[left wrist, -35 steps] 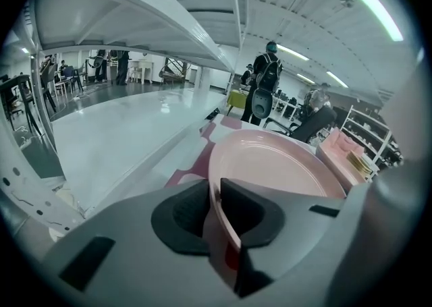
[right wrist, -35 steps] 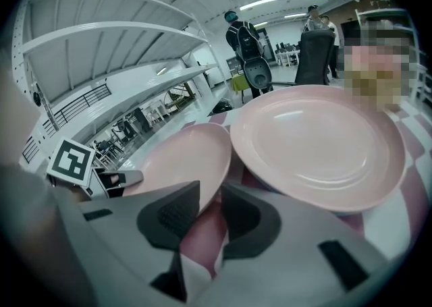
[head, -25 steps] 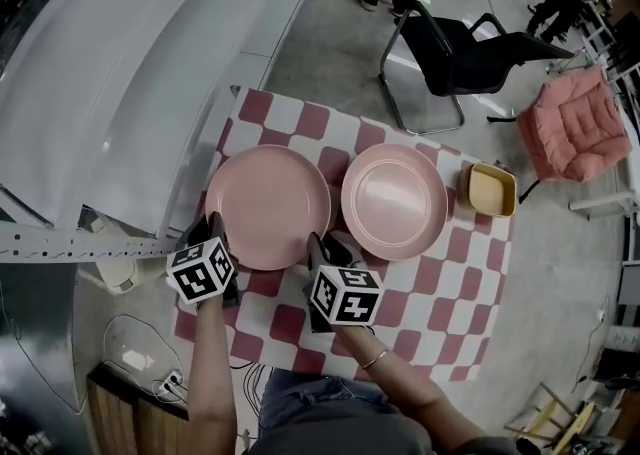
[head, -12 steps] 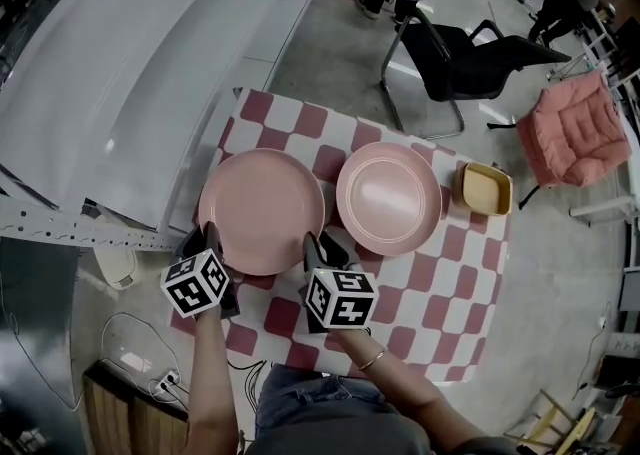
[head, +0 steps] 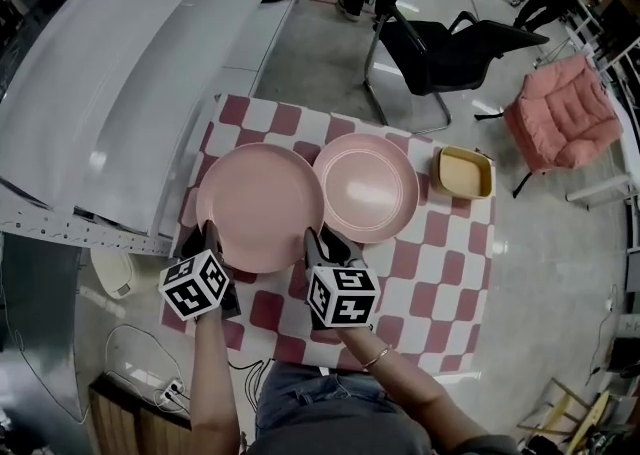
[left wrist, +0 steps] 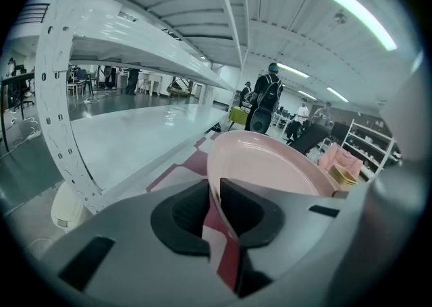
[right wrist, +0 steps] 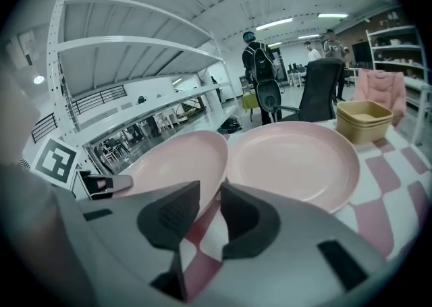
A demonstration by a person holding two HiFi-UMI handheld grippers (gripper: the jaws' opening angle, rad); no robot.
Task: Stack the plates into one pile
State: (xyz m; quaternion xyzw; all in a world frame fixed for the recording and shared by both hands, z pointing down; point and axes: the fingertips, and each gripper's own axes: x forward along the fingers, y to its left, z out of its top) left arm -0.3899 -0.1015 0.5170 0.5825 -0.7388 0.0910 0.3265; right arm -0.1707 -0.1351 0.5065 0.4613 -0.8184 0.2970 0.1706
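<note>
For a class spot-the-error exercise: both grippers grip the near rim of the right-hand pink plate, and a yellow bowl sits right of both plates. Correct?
No: the head view shows the left gripper and right gripper gripping the left-hand pink plate. The yellow bowl stands.

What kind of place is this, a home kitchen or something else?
Probably a large workshop or lab hall, not a home: tall white metal racking, a bare concrete floor, a black office chair, and people standing about in the open space beyond.
</note>
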